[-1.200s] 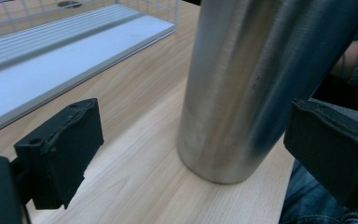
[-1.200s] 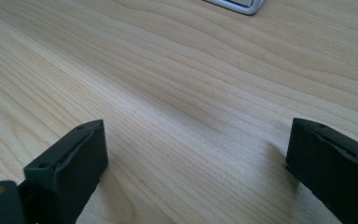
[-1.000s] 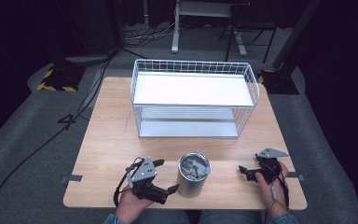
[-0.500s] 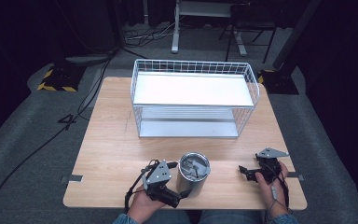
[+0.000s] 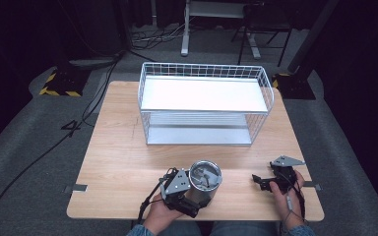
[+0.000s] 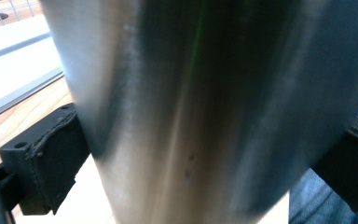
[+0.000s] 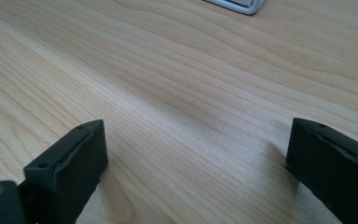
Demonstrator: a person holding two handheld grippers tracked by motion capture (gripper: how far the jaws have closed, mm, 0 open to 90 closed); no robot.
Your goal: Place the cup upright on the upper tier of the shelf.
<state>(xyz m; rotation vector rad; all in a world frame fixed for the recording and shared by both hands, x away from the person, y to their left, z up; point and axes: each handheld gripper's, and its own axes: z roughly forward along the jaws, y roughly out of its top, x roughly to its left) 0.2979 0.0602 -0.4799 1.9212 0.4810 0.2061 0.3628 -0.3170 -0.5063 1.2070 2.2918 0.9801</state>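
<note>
The steel cup stands upright on the wooden table, near the near edge and slightly left of centre, with its open mouth facing up. In the high view, the left gripper sits at the cup's near-left side, held by the person's left hand, with its grey three-cornered plate lying just left of the cup's rim. In the left gripper view, the brushed wall of the cup stands between the two black jaws: one pad shows at the left edge of the cup and the other at the lower right. Both pads lie at the cup's wall, so the left gripper is pinching the cup across its body. The right gripper rests low over the table at the near right, well apart from the cup, held by the person's right hand. In the right gripper view, the jaws of the right gripper are spread wide, with bare wood grain between them. The white wire basket stands on the far half of the table, well apart from both grippers; a corner of its base shows at the top of the right gripper view. Dark floor and cables surround the table.
</note>
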